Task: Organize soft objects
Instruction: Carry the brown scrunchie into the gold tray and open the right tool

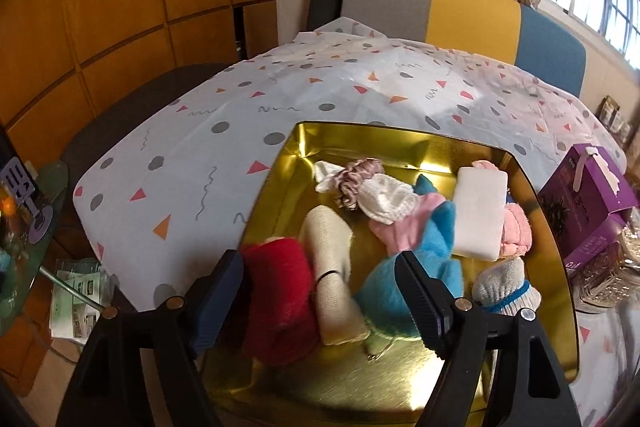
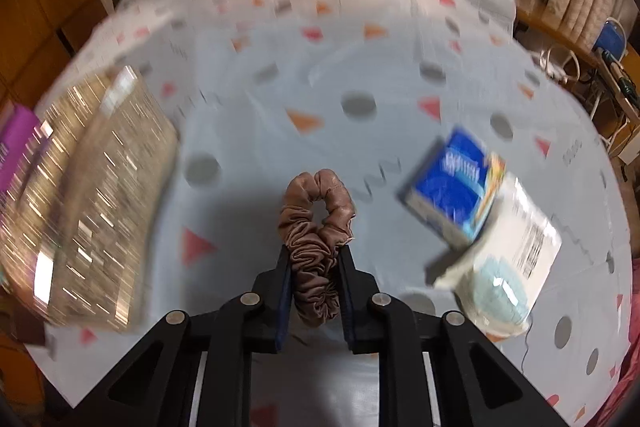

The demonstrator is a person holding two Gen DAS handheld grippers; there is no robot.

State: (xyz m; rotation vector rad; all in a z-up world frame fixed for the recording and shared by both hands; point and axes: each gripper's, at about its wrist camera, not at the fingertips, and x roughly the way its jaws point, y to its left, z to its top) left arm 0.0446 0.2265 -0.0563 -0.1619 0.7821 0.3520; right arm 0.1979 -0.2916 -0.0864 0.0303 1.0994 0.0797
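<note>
In the left wrist view a gold tin tray holds several soft things: a red plush piece, a beige knit roll, a blue plush toy, pink cloth, a white sponge block, a white sock and a mauve scrunchie. My left gripper hangs open over the tray, jaws wide on either side of the red piece and the beige roll, pressing neither. In the right wrist view my right gripper is shut on a brown satin scrunchie, lifted above the patterned tablecloth.
A purple box and a clear faceted jar stand right of the tray. In the blurred right view that jar is at left; a blue tissue pack and a white packet lie at right. A chair stands behind the table.
</note>
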